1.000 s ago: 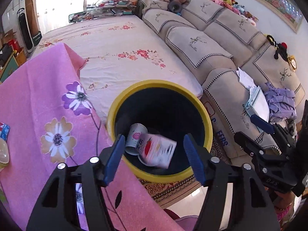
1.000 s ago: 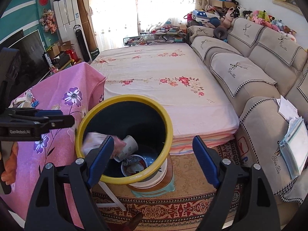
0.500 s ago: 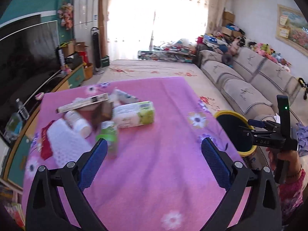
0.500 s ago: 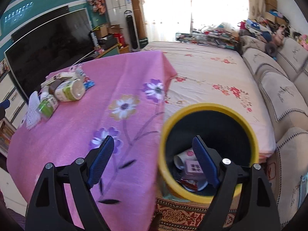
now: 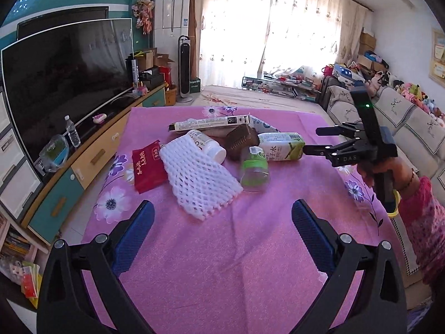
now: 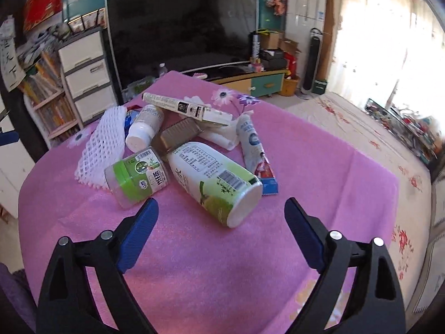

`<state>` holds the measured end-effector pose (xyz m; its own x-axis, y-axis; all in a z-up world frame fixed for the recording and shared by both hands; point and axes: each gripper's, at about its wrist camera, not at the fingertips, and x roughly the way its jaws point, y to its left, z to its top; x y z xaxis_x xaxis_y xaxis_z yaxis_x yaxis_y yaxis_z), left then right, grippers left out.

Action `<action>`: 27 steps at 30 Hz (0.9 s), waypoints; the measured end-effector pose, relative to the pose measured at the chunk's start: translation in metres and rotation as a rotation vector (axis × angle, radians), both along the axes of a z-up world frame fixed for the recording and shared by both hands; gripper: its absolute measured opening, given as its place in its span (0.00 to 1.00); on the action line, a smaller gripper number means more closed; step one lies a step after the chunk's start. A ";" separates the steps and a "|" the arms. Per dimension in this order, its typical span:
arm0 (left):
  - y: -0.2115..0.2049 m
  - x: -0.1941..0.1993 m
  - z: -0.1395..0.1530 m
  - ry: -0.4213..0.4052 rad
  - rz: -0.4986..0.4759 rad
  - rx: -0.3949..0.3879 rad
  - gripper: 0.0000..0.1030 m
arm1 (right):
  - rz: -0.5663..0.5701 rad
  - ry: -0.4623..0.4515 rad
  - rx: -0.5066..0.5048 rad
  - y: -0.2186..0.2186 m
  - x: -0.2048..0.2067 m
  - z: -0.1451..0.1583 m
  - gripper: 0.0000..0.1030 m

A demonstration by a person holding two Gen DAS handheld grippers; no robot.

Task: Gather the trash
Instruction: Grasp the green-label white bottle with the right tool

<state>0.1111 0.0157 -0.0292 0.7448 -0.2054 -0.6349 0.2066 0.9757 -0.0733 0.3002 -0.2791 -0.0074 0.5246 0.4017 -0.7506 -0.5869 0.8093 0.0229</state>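
Note:
A pile of trash lies on the pink cloth: a white foam net point(image 5: 198, 178), a red packet point(image 5: 147, 164), a small white bottle point(image 5: 207, 144), a green-lidded jar point(image 5: 254, 167), a large white and green bottle point(image 6: 214, 178), a long carton point(image 6: 186, 108), a brown ribbed piece point(image 5: 240, 139) and a tube point(image 6: 250, 142). My left gripper point(image 5: 222, 233) is open and empty, just short of the foam net. My right gripper point(image 6: 221, 228) is open and empty, just in front of the large bottle; it also shows in the left wrist view point(image 5: 314, 139).
The pink flowered tablecloth point(image 5: 222, 264) covers the table. A TV point(image 5: 64, 75) on a low cabinet stands to the left. A bed point(image 6: 370, 144) and sofa point(image 5: 403, 122) lie beyond the table's far side.
Both grippers have swung away from the yellow bin toward the trash pile on the table. The bin has dropped out of view. Both stay open.

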 end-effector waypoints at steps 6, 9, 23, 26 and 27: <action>-0.002 0.012 -0.009 0.040 0.006 -0.031 0.95 | 0.106 0.051 -0.027 0.017 0.033 -0.022 0.86; -0.003 0.018 -0.014 0.058 -0.003 -0.054 0.95 | 0.102 0.107 0.004 0.017 0.038 -0.029 0.82; 0.000 0.023 -0.028 0.094 -0.004 -0.091 0.95 | 0.111 0.104 -0.060 0.044 0.011 -0.037 0.67; 0.000 0.023 -0.030 0.098 -0.007 -0.085 0.95 | 0.092 0.122 -0.065 0.046 0.016 -0.047 0.52; -0.001 0.023 -0.030 0.099 -0.009 -0.084 0.95 | 0.084 0.137 -0.048 0.045 0.017 -0.049 0.50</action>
